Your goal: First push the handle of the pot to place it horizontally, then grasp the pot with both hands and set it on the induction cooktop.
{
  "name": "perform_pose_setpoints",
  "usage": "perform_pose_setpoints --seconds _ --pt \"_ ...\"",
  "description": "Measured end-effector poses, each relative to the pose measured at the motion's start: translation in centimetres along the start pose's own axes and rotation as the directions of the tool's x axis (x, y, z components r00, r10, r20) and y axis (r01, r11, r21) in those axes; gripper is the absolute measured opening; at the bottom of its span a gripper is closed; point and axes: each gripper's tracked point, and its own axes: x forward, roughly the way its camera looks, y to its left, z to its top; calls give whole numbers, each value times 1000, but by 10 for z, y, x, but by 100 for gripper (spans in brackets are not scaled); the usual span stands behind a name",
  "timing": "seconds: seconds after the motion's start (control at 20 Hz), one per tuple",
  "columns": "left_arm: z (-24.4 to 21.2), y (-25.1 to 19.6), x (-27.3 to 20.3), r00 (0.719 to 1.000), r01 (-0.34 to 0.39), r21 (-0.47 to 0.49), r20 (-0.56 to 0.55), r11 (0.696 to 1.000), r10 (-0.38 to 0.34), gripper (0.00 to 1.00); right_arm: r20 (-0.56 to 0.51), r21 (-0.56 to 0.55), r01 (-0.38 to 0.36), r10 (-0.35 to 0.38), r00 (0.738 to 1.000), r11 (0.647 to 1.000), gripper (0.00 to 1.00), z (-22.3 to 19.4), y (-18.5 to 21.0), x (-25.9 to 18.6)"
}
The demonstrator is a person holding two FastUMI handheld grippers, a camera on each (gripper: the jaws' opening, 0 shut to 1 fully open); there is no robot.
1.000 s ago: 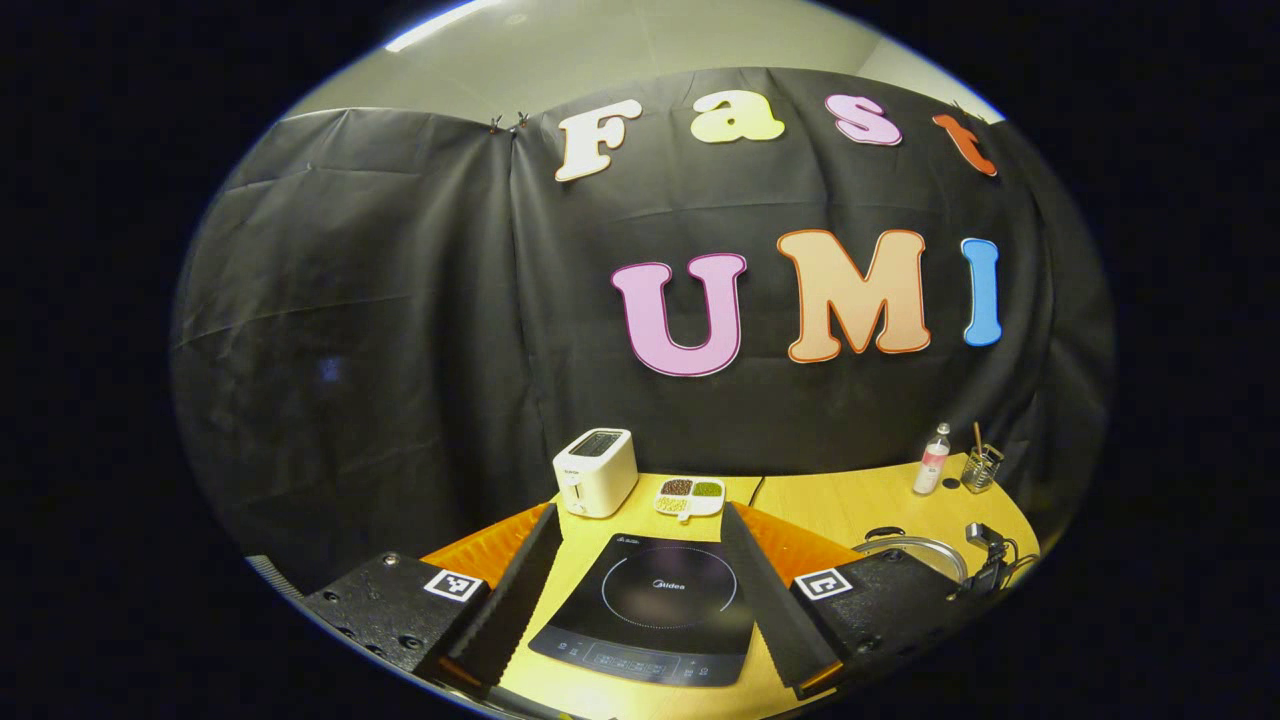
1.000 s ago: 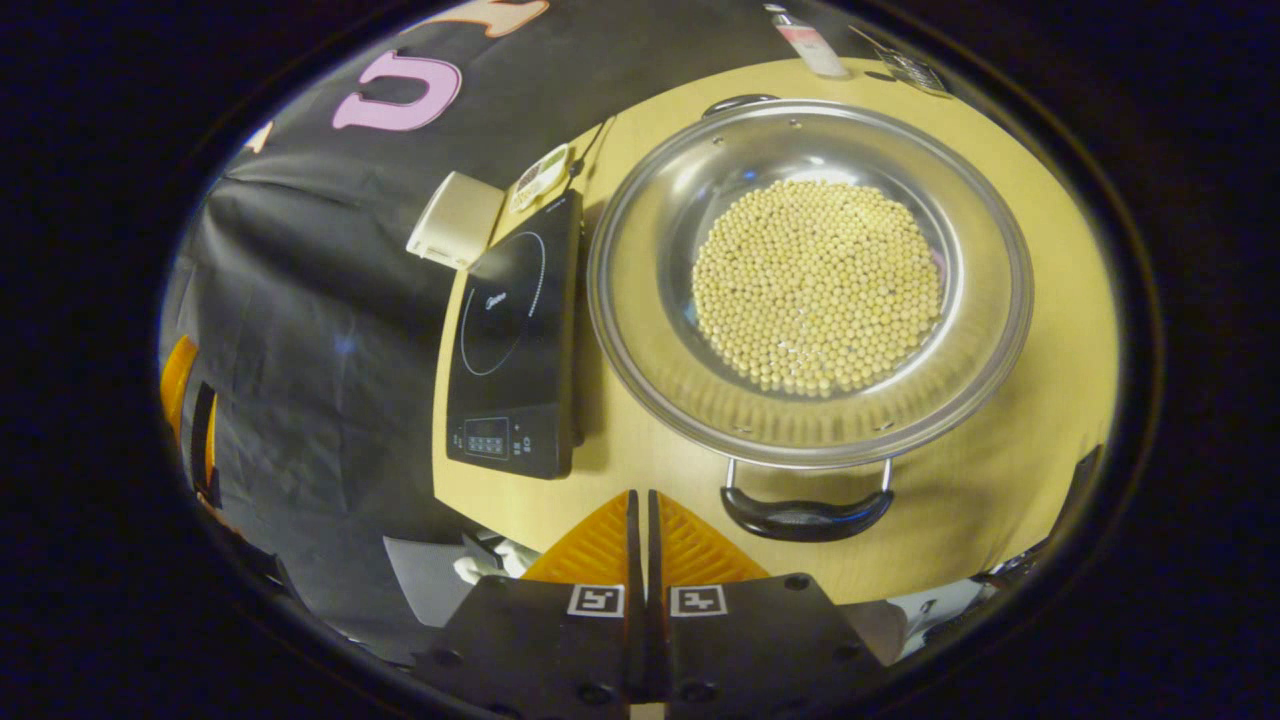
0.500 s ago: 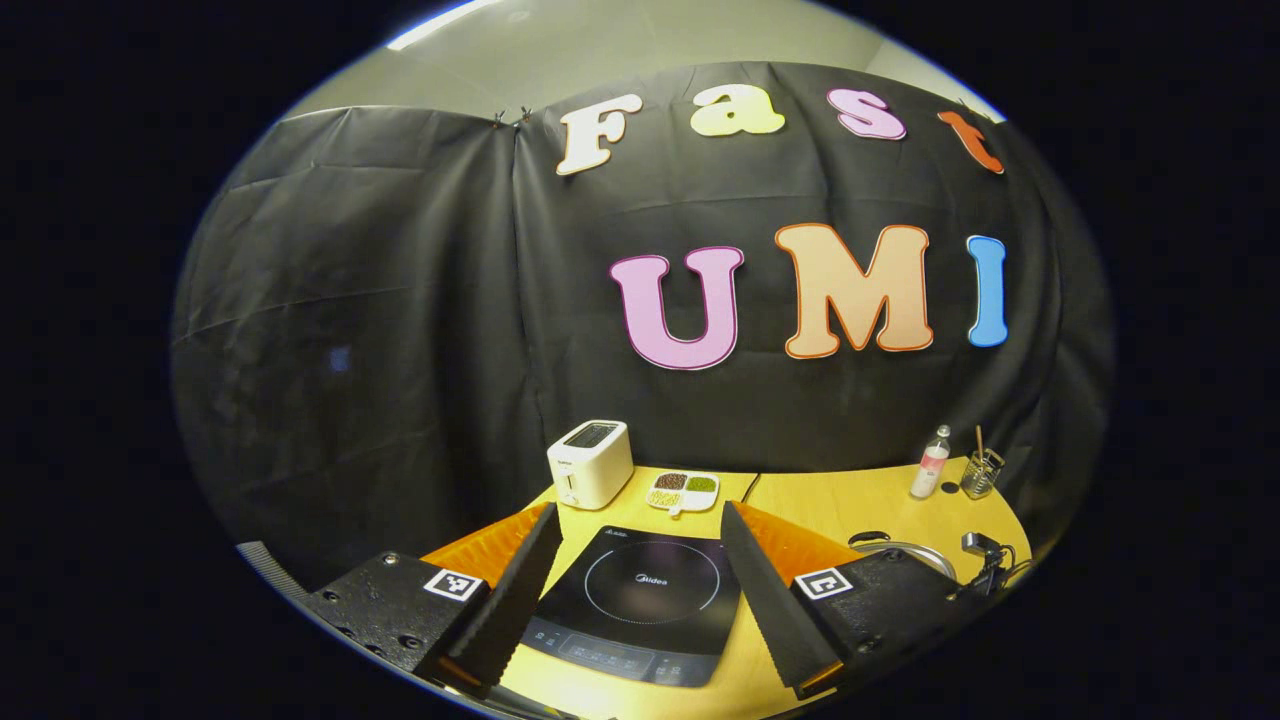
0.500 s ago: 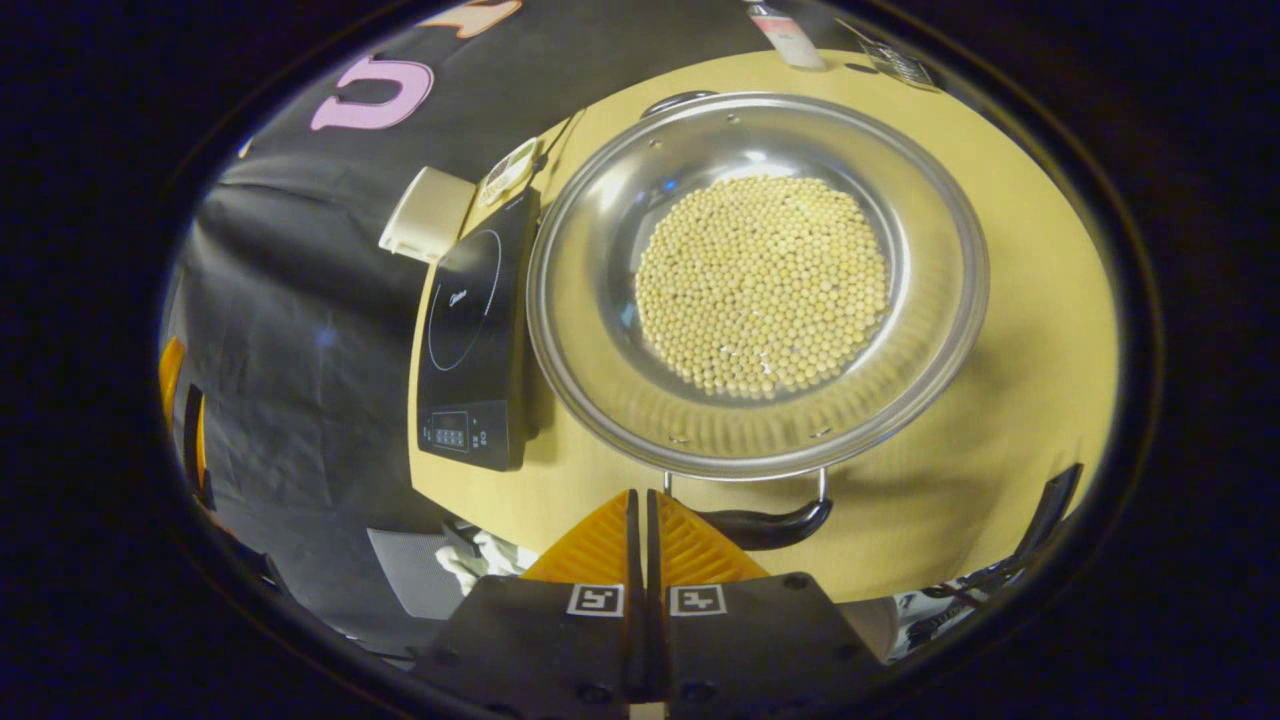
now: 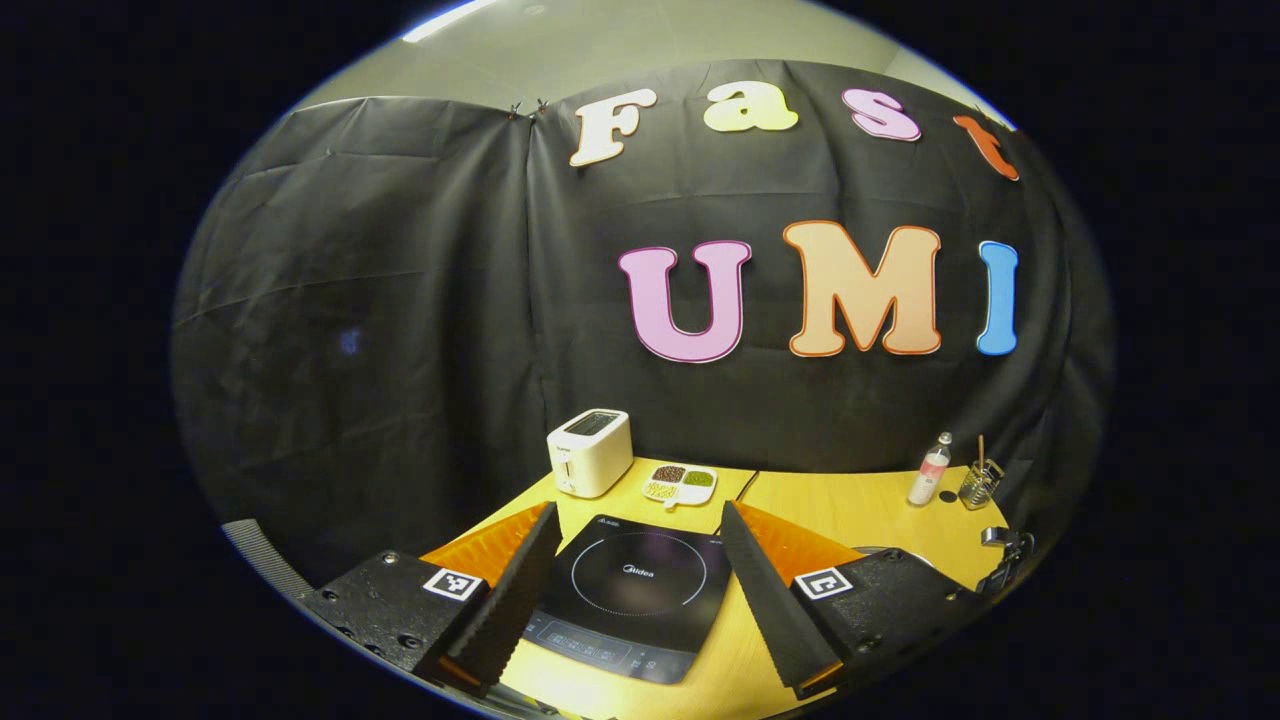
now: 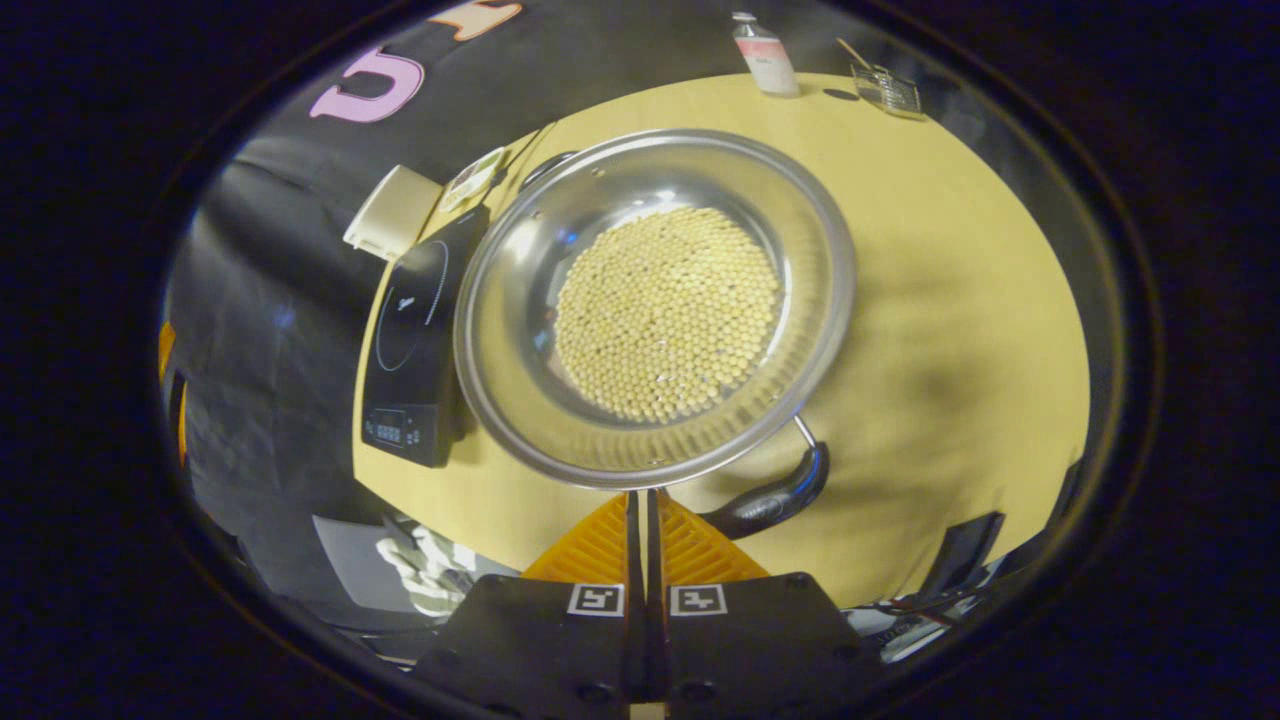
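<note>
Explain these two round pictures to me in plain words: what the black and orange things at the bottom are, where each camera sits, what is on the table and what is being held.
No robot here: a person carries a two-finger gripper in each hand, and a fisheye camera rides on each one, looking along its fingers.

In the left gripper view, the left gripper has its black and orange fingers spread apart, holding nothing. Between them lies the flat black induction cooktop on the yellow wooden table. Behind it stand a white toaster, a small white divided dish of beans, a clear plastic bottle and a glass holder.

The right gripper view looks down on the wide steel pot of pale yellow beans. The right gripper, fingers closed together and empty, sits at the pot's rim beside its black loop handle. Whether it touches is unclear.
</note>
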Motion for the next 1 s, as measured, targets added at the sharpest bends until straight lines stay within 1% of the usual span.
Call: perform_pose_setpoints --seconds 0.2,0.35,0.45,0.5,0.55,0.65,0.7,0.75,0.85,0.9,1.0 --pt "1 -1 -5 1000 -18 5 7 1000 18 98 28 15 59 -59 998 998 3 21 -36 -6" --pt "1 -2 -9 1000 -28 17 9 999 27 98 38 49 71 -73 997 996 3 37 -54 -8" --pt "0 -2 -9 1000 -27 26 10 999 26 96 52 46 91 -93 994 995 3 46 -66 -8" --pt "0 -3 -11 1000 -30 30 11 999 29 96 58 42 100 -102 993 994 0 52 -71 -8" --pt "0 -3 -12 999 -33 30 10 999 32 96 63 40 107 -109 992 994 3 59 -75 -8" --pt "-2 -5 -13 1000 -29 21 -1 999 29 96 72 35 117 -120 990 992 3 70 -82 -7" --pt "-4 -5 -15 999 -31 20 -11 999 31 96 73 35 119 -121 990 992 0 74 -85 -5" --pt "-6 -4 -17 999 -45 28 -22 999 45 96 71 37 118 -121 990 992 3 78 -88 -2" --pt "-12 -3 -19 996 -77 49 -41 996 79 97 65 53 111 -115 991 992 3 84 -91 1" --pt "-12 -3 -19 995 -86 55 -46 995 88 98 65 59 105 -109 992 993 3 87 -93 2" --pt "-11 -5 -18 994 -94 62 -56 994 98 96 71 68 95 -100 992 993 2 97 -97 4"
